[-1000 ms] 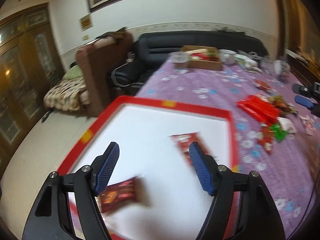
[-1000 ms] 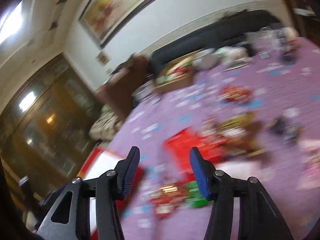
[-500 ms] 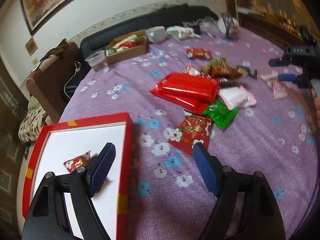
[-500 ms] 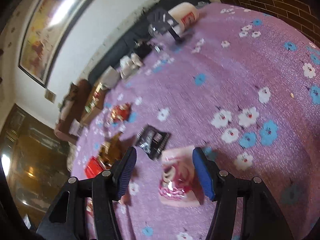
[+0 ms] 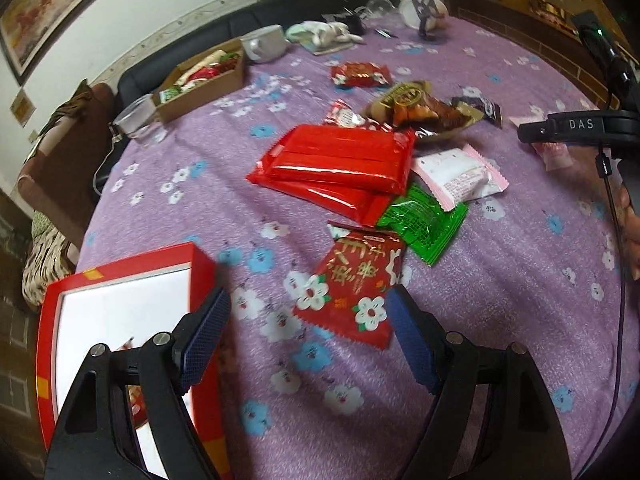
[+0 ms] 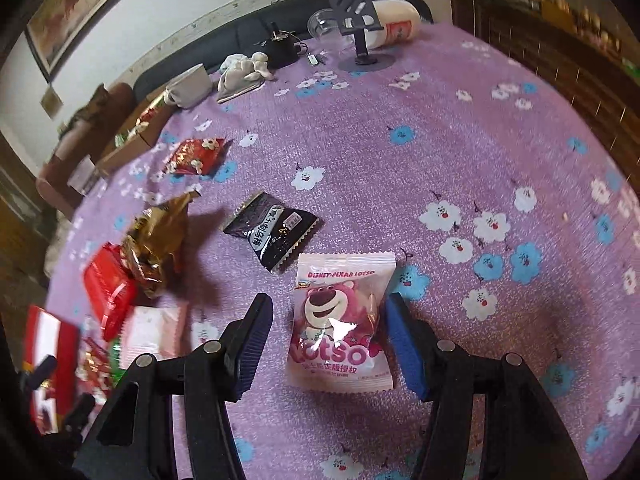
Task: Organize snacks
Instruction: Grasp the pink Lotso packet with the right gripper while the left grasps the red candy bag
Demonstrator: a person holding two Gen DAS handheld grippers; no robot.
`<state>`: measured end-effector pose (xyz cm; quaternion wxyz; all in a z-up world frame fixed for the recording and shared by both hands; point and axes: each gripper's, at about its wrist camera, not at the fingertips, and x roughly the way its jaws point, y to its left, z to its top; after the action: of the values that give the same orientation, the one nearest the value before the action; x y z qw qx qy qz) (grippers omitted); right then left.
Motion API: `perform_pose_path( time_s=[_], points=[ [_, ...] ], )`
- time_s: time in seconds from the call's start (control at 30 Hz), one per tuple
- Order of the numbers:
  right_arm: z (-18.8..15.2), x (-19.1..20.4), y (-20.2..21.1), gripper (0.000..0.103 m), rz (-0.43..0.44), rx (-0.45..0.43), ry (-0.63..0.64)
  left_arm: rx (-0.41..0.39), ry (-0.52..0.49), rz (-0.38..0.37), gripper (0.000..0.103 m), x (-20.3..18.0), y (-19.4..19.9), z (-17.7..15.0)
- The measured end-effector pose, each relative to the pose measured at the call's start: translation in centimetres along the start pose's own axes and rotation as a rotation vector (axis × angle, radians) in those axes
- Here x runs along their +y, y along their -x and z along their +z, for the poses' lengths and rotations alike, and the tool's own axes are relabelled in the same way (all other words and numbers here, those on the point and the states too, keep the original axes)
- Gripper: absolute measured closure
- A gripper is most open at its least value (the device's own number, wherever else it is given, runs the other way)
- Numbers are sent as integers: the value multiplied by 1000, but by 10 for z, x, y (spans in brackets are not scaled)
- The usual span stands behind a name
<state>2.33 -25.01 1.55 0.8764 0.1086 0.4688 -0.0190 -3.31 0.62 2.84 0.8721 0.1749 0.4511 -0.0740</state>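
Note:
My left gripper (image 5: 310, 338) hangs open over the purple flowered cloth. A red packet with white flowers (image 5: 352, 280) lies flat just ahead of its blue fingertips, untouched. The red box with a white inside (image 5: 120, 312) sits at the left, partly under the left finger, with a small red packet showing inside. My right gripper (image 6: 328, 340) is open and straddles a pink Lotso bear packet (image 6: 340, 320) lying on the cloth. Its pads stand close to the packet's sides without pressing it.
Two stacked big red packs (image 5: 340, 160), a green packet (image 5: 424, 220), a white-pink packet (image 5: 460, 176) and gold-brown packets (image 5: 420, 108) crowd the middle. A black packet (image 6: 272, 232) lies near the pink one. Cardboard box (image 5: 200, 80), glass (image 5: 138, 120), mug (image 5: 266, 44) and phone stand (image 6: 356, 20) line the far edge.
The left view swung from above the red box to the snack pile, and the jaws widened a little. The right view swung off the pile and came down over the pink packet.

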Motion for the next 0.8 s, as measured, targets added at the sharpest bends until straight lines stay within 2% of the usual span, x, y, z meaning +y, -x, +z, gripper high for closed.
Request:
perform_pose_path(
  time_s=[0.23, 0.37, 0.63, 0.67, 0.7, 0.77, 0.8],
  points=[
    [-6, 21, -6, 45, -141, -31, 129, 33, -59, -42, 23, -5, -17, 11],
    [-7, 22, -6, 45, -140, -41, 135, 26, -74, -60, 23, -6, -22, 17],
    [-7, 23, -6, 44, -140, -47, 140, 28, -34, -93, 23, -3, -28, 21],
    [-7, 23, -6, 45, -140, -47, 140, 27, -30, -101, 29, -2, -28, 20],
    [-7, 23, -6, 45, -140, -47, 139, 29, -19, -131, 42, -1, -28, 20],
    [-7, 23, -6, 46, -141, -48, 142, 33, -3, -177, 57, 0, -26, 20],
    [-7, 23, -6, 46, -141, -48, 143, 28, -7, -172, 59, -2, -25, 20]
  ],
)
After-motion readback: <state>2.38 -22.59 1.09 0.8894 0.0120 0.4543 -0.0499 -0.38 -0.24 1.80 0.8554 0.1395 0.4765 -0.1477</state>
